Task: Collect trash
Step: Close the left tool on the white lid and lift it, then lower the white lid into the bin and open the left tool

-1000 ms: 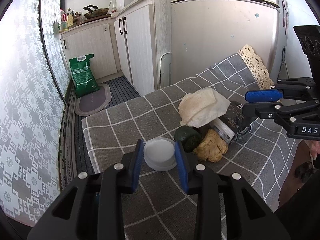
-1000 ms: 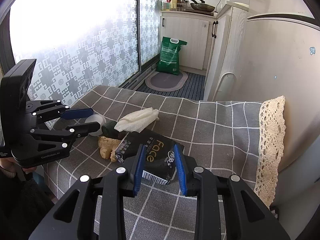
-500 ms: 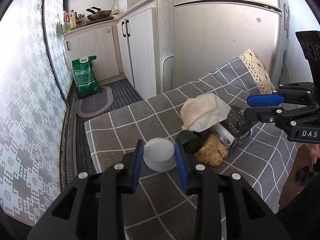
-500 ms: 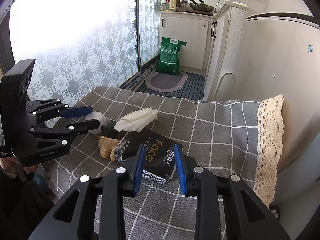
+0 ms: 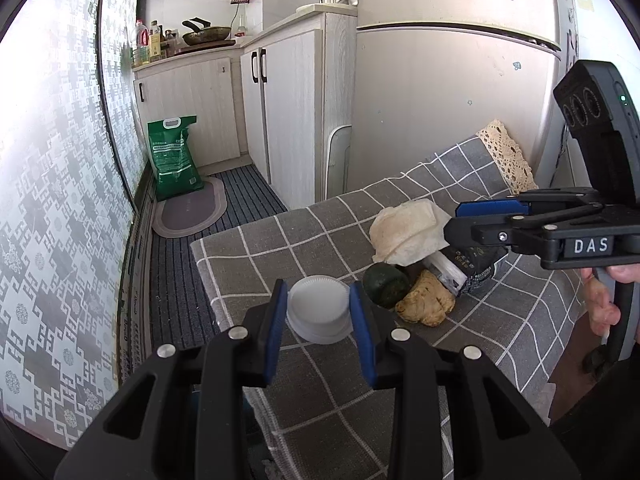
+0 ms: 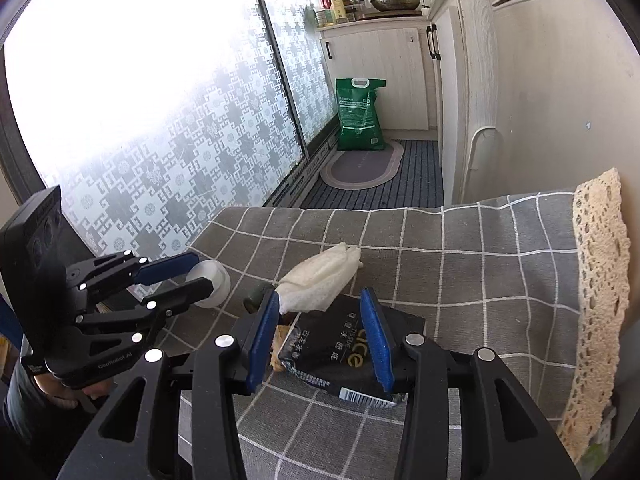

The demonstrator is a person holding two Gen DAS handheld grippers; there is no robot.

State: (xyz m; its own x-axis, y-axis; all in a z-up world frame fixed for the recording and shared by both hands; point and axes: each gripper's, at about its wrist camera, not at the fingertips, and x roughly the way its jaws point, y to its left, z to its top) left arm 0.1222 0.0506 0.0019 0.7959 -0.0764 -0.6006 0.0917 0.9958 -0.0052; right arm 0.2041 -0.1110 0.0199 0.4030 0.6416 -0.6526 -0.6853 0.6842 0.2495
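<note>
On the grey checked tablecloth [image 5: 304, 240] lies a small heap of trash: a crumpled white tissue [image 5: 406, 230], a black tissue pack [image 6: 344, 350], a piece of ginger [image 5: 426, 300] and a dark green lump [image 5: 385, 281]. My left gripper [image 5: 319, 308] is shut on a white plastic lid [image 5: 318, 307] near the table's left edge; it also shows in the right wrist view [image 6: 176, 276]. My right gripper [image 6: 322, 336] has its jaws on both sides of the black pack, touching it, with the tissue [image 6: 320, 280] just beyond.
A green bag [image 5: 174, 158] and an oval mat [image 5: 188, 212] lie on the floor beyond the table. White cabinets [image 5: 288, 92] and a fridge [image 5: 448, 92] stand behind. A lace trim [image 6: 600, 264] edges the cloth at the right. Patterned glass doors [image 6: 168, 152] run along the left.
My left gripper has drawn back toward the table's left edge with the lid. My right gripper has moved forward and lower, closing in on the black pack.
</note>
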